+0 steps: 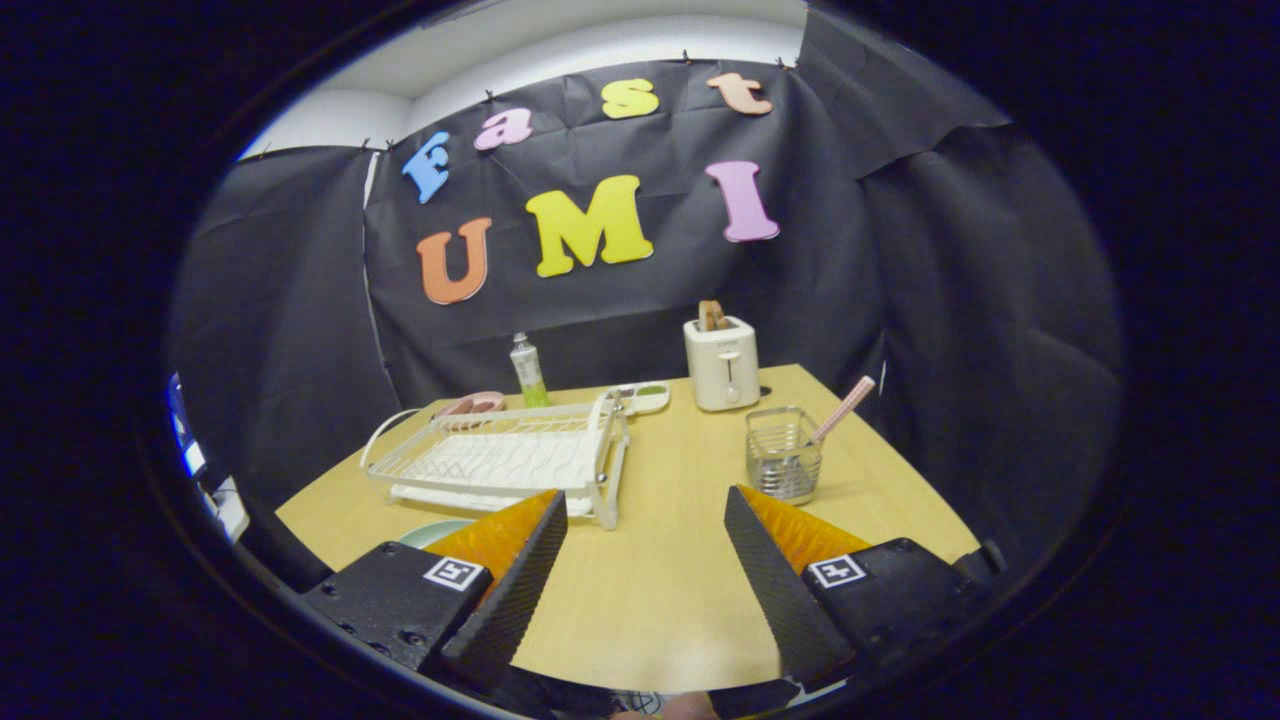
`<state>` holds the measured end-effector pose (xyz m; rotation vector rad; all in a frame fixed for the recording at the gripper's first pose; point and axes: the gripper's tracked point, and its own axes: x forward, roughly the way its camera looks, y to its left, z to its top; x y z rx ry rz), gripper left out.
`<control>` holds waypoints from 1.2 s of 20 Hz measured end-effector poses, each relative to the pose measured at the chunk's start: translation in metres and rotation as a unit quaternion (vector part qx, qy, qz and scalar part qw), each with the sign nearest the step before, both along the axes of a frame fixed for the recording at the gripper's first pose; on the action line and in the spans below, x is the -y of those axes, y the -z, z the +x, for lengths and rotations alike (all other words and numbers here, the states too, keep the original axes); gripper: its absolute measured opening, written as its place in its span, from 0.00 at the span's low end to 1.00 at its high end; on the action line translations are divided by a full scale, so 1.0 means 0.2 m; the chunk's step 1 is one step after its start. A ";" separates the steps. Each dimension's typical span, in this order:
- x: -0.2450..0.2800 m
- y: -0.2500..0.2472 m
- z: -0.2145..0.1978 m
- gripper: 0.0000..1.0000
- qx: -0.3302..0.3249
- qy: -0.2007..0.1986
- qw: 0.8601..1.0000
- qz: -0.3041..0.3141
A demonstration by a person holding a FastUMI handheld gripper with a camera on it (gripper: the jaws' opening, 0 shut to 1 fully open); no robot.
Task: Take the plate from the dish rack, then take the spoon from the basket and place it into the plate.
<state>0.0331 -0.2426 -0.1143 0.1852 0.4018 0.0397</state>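
My gripper (645, 498) is open above the wooden table (660, 590), with nothing between its fingers. The white wire dish rack (500, 460) stands just beyond the left finger, and no plate is in its slots. A pale green plate's rim (435, 530) peeks out on the table in front of the rack, mostly hidden behind the left finger. Just beyond the right finger stands a small metal mesh basket (783, 458). A spoon with a pink handle (845, 408) leans out of it to the right.
A cream toaster (722, 362) with bread in it stands at the back of the table. A small bottle (528, 370), a pink dish (470, 403) and a small white tray (645, 397) sit behind the rack. Black cloth walls close the booth.
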 end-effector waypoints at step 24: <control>0.57 0.32 0.87 0.57 0.001 0.039 0.999 0.038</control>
